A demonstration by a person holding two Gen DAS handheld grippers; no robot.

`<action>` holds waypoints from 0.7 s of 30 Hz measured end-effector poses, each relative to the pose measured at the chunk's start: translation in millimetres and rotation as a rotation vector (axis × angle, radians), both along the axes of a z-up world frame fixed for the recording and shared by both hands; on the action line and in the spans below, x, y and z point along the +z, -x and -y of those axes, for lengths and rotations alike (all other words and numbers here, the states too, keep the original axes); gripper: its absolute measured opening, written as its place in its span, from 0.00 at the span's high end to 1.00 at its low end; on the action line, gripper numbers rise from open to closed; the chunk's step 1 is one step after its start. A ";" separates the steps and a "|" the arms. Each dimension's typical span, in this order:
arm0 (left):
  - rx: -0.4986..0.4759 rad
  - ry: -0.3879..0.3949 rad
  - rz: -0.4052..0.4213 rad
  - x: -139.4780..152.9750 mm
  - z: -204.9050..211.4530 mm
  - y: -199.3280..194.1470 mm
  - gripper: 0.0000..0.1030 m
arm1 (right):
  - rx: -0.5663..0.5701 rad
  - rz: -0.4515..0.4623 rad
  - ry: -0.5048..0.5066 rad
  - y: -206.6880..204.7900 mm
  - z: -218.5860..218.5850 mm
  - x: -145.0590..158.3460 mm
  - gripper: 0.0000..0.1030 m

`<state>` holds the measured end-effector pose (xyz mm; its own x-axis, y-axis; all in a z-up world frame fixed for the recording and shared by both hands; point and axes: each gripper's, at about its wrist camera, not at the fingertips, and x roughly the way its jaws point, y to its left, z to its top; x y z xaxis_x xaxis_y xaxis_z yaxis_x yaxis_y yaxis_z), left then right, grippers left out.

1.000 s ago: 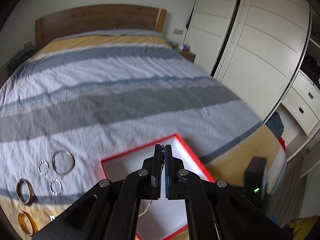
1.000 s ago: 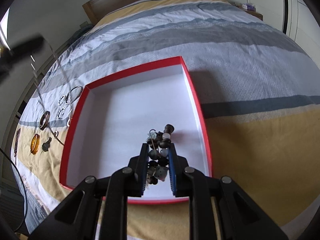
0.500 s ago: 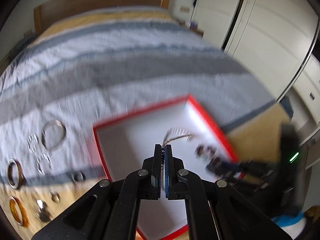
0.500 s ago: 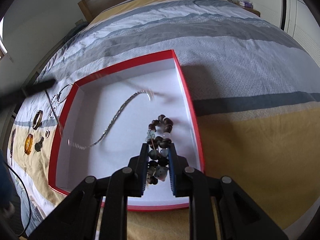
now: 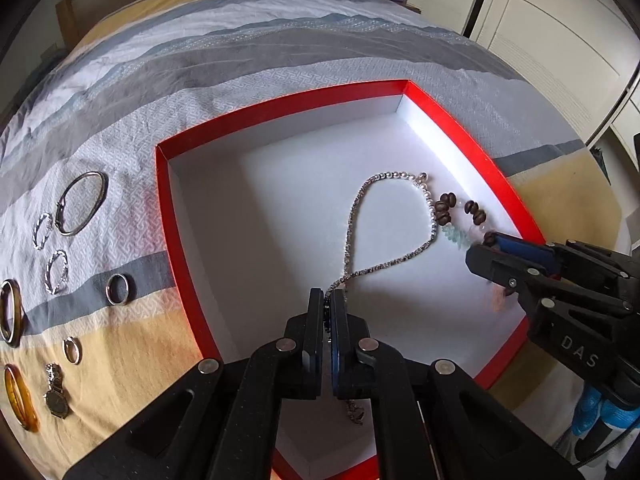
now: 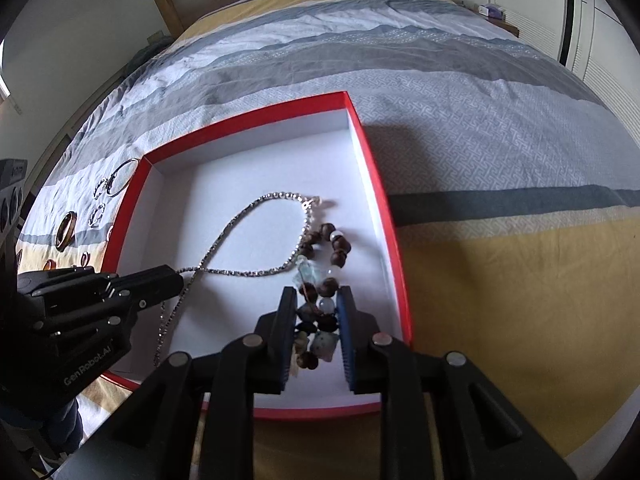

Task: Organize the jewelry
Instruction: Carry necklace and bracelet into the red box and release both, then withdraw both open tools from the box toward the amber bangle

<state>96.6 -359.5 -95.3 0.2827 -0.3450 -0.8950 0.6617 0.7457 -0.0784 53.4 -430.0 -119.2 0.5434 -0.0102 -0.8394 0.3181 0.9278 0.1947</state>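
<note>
A shallow red box (image 5: 162,200) with a white inside lies on the striped bed. A silver chain (image 5: 352,220) lies looped on its floor, and one end runs up into my left gripper (image 5: 327,294). Its jaws still pinch the chain and are just starting to open. In the right wrist view the chain (image 6: 240,216) leads to the left gripper (image 6: 176,280). A bracelet of brown and pale beads (image 6: 332,240) rests near the box's right wall (image 6: 384,216). My right gripper (image 6: 317,292) straddles its near end, jaws opening and pads slightly off the beads.
On the bedspread left of the box lie a silver bangle (image 5: 82,202), two twisted hoops (image 5: 56,272), a plain ring (image 5: 117,289), a brown bangle (image 5: 10,312), an amber bangle (image 5: 20,398) and a small pendant (image 5: 56,396). White wardrobe doors (image 5: 560,40) stand at right.
My left gripper has come down into the box, and the hanging chain now lies looped on the floor. The right gripper's jaws have widened around the bead bracelet.
</note>
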 end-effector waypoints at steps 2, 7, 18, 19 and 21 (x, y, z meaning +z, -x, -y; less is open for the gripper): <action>0.004 0.000 0.003 1.7 -1.2 0.3 0.74 | 0.002 0.001 0.007 2.1 -1.4 2.3 0.68; -0.004 0.032 0.017 11.7 -3.9 0.6 0.66 | -0.004 -0.007 0.033 9.8 -3.3 10.3 0.65; 0.008 0.217 0.168 78.2 -46.3 20.9 0.66 | -0.065 0.087 0.055 35.9 -15.5 58.8 0.56; 0.005 0.215 0.164 82.7 -50.5 22.1 0.66 | -0.064 0.096 0.058 38.3 -21.4 64.5 0.56; 0.003 0.181 0.154 90.2 -59.4 23.4 0.66 | -0.061 0.108 0.063 40.7 -31.9 72.0 0.56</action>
<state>73.3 -300.0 -5.2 0.4126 -0.4950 -0.7647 0.6739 0.7307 -0.1094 12.7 -398.2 -47.2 0.6278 -0.0966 -0.7724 0.3541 0.9191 0.1729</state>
